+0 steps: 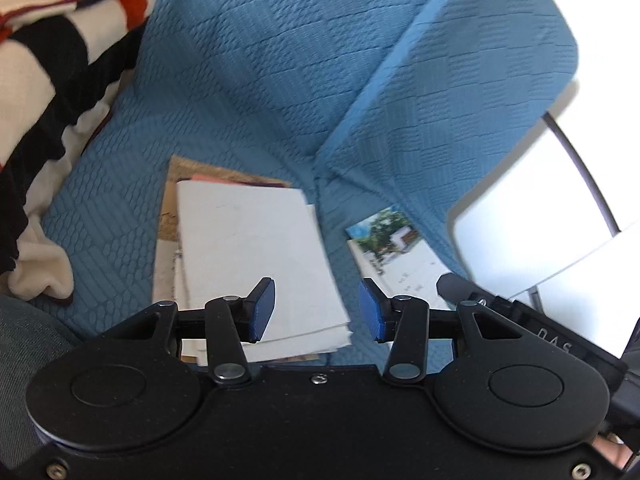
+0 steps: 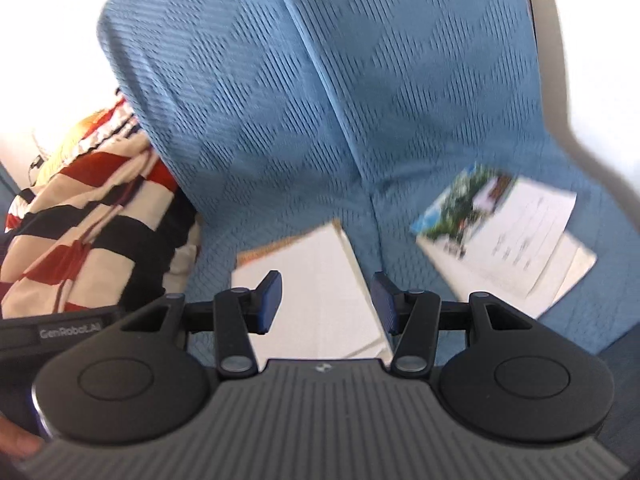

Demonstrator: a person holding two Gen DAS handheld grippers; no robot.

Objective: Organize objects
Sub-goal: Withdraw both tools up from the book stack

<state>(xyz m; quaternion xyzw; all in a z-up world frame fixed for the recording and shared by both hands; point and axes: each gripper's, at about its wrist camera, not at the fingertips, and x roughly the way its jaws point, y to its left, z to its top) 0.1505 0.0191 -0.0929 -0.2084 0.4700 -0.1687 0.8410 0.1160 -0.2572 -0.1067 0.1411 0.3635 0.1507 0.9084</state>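
The left gripper (image 1: 317,309) hung above the seat of a sofa (image 1: 256,80) covered in blue quilted fabric, its blue-padded jaws spread wide with nothing between them. Beneath and slightly to the left of it lay a stack of white papers (image 1: 256,248), resting on a brown cardboard piece (image 1: 188,168) whose edge showed at the far side of the stack. To the right, past the seam between the seat cushions, lay a leaflet (image 1: 394,252) with a colour photograph at its far end and printed text below, apart from the stack.

The right gripper (image 2: 327,303) was likewise spread wide and held nothing. It hovered over the near end of the stack of white papers (image 2: 316,280); the view was blurred, and contact with the paper could not be confirmed. The leaflet (image 2: 508,240) lay on the right cushion, on top of further white sheets, well clear of the gripper.

A striped blanket (image 1: 44,64) in black, cream and red was bunched at the left end of the sofa (image 2: 280,100); it appeared in the right wrist view as well (image 2: 88,232). A white panel (image 1: 532,220) stood beside the sofa arm at the right.
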